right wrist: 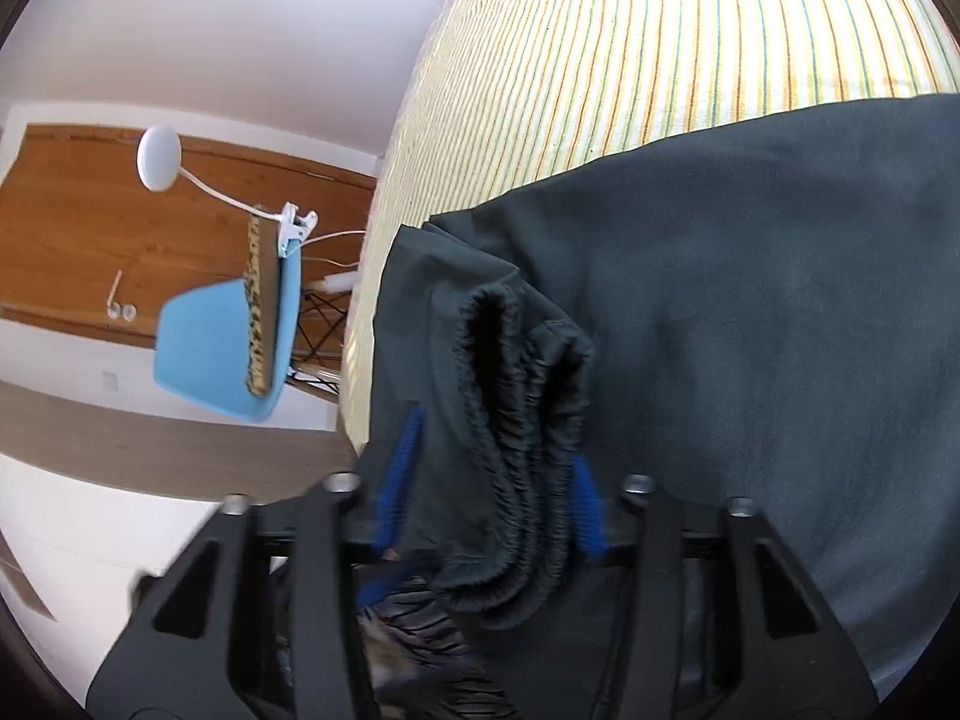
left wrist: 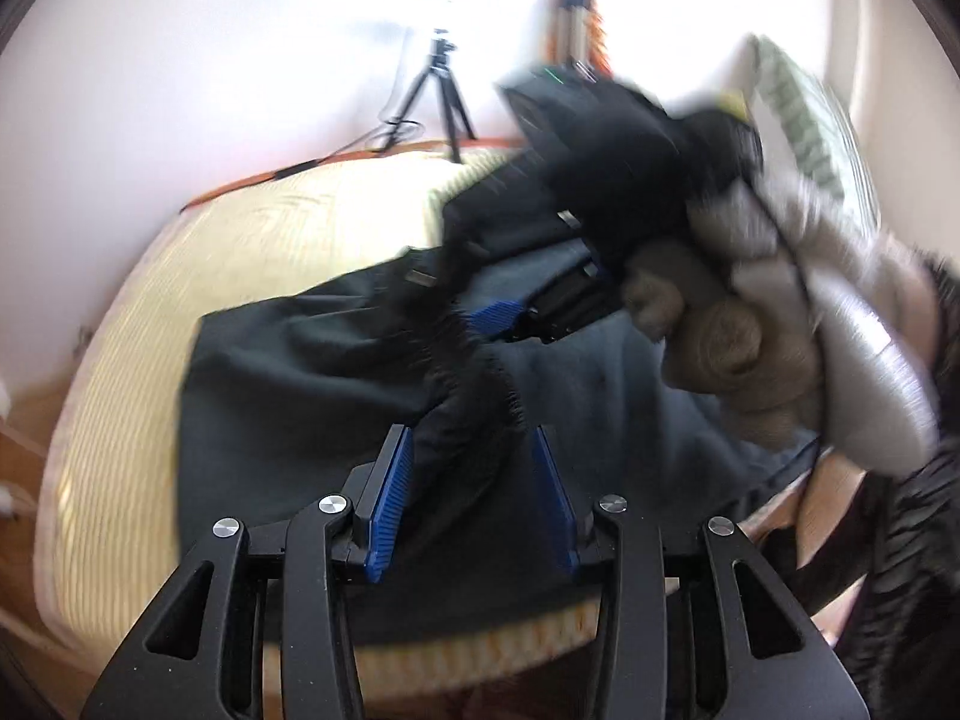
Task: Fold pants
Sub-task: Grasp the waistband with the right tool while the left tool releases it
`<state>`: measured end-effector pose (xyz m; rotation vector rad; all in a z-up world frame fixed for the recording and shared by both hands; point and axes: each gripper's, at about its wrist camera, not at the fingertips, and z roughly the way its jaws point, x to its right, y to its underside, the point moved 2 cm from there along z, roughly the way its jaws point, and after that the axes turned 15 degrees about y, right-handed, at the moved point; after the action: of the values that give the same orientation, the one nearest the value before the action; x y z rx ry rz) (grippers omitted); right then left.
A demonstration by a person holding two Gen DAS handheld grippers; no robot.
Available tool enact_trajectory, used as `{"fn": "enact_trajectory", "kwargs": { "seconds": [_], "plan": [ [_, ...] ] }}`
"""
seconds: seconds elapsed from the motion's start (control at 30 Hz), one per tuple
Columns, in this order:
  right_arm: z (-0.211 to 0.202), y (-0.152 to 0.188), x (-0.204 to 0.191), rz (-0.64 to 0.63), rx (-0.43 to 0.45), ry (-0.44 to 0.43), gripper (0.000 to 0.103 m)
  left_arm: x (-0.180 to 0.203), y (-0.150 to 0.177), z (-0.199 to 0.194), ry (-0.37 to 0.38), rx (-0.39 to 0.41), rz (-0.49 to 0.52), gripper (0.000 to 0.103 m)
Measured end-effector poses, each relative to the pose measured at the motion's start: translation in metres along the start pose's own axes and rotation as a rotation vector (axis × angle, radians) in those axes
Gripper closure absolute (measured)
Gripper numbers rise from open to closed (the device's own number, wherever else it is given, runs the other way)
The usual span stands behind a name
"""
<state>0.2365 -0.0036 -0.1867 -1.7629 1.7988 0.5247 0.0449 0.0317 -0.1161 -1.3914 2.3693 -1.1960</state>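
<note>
The dark pants (right wrist: 750, 300) are spread over the striped bed (right wrist: 660, 48), their gathered waistband (right wrist: 522, 450) bunched at the near edge. The right tongs (right wrist: 489, 480) are seen clamped on that waistband. The left tongs (left wrist: 474, 450) stand parted around a fold, contact unclear; the gloved hand (left wrist: 780, 324) is blurred.

Dark pants (right wrist: 720, 300) on striped bed, gathered waistband (right wrist: 522, 450) bunched upward.
</note>
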Motion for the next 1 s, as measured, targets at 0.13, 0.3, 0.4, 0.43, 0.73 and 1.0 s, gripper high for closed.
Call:
{"fn": "enact_trajectory", "kwargs": {
  "seconds": [0.13,0.3,0.4,0.43,0.73,1.0],
  "plan": [
    [-0.008,0.003,-0.003,-0.03,0.045,0.02,0.084,-0.033,-0.001,-0.038,-0.039,0.092,-0.162,0.06],
    [-0.041,0.004,-0.002,-0.063,0.094,0.044,0.085,-0.067,-0.013,-0.051,-0.122,0.128,-0.219,0.06],
    [-0.069,0.007,0.005,-0.072,0.125,0.063,0.085,-0.073,-0.024,-0.044,-0.11,0.117,-0.202,0.06],
    [-0.079,0.009,0.008,-0.075,0.137,0.077,0.085,-0.068,-0.024,-0.041,-0.105,0.115,-0.195,0.06],
    [-0.165,0.04,0.074,-0.012,0.188,0.202,0.085,-0.028,-0.044,0.012,0.022,0.03,-0.049,0.06],
    [-0.223,0.07,0.121,0.074,0.24,0.306,0.085,0.02,-0.048,0.052,0.126,-0.057,0.054,0.06]
  ]
}}
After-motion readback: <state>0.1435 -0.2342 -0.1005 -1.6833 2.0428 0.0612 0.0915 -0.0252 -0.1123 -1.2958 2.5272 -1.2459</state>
